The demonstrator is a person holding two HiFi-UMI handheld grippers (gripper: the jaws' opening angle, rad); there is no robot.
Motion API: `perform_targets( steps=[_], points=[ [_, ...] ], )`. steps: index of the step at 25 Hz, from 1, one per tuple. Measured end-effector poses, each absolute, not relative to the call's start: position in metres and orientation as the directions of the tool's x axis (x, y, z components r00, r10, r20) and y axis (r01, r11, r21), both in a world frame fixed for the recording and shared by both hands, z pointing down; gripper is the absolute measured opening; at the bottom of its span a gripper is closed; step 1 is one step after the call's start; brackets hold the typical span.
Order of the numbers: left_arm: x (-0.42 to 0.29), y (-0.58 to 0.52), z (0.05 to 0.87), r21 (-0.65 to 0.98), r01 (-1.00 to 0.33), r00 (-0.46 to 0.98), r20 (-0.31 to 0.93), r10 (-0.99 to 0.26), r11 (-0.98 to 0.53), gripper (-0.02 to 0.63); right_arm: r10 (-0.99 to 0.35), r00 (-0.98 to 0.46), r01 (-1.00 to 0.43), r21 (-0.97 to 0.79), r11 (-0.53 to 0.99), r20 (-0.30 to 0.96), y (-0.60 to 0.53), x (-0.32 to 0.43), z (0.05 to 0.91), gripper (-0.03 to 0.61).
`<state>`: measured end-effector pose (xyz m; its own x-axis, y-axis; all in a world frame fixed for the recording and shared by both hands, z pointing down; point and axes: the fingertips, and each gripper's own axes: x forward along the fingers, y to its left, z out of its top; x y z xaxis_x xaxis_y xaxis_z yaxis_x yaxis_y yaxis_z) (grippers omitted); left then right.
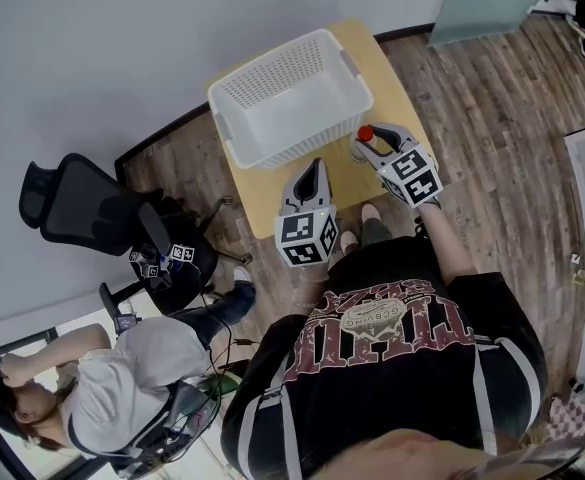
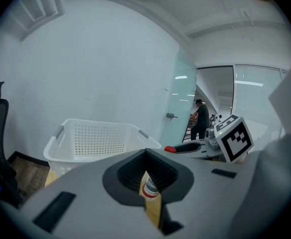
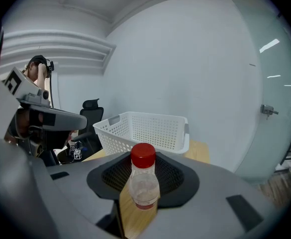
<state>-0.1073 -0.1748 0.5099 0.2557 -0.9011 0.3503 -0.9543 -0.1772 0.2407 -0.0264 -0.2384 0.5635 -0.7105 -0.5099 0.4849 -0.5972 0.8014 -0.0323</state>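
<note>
A clear plastic bottle (image 1: 365,133) with a red cap is pinched upright between the jaws of the right gripper (image 1: 370,150). In the right gripper view the dark pads are seen pressed against its body on both sides, and the cap stands above them. The bottle is held over the far right part of the light wooden table (image 1: 350,186). It is just beside the near right corner of the white perforated basket (image 1: 302,136) and not touching it. Whether its base is clear of the tabletop cannot be told.

The left gripper (image 1: 317,173) is held near the basket's near wall and is pointed towards it. Its jaws are drawn almost together. In the narrow gap between them a small white cylinder (image 2: 149,185) with a red band is seen, tilted. It appears to be nipped between the pads, though only part of it is shown.

A black office chair (image 1: 67,208) is seen on the wooden floor to the left, well apart from the table.

The step in hand is judged to be a hold at the basket's edge, with the bottle gripped and not yet set down. For any further move, a firm squeeze is called for, since the body is smooth and round. The bottle should be kept upright, and the basket's rim must be cleared if it is carried that way. Room must also be left between the two grippers, which are near each other.
</note>
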Motion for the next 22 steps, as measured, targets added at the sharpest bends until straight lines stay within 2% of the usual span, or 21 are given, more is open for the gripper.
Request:
perform_targets(
  steps=[22],
  points=[
    [-0.111,-0.177,0.514,0.246,-0.955,0.25,0.36,-0.899,-0.167,0.032,-0.561,-0.66,-0.646,0.004,0.763,0.5,-0.235,-0.019,0.59,0.158]
  ],
)
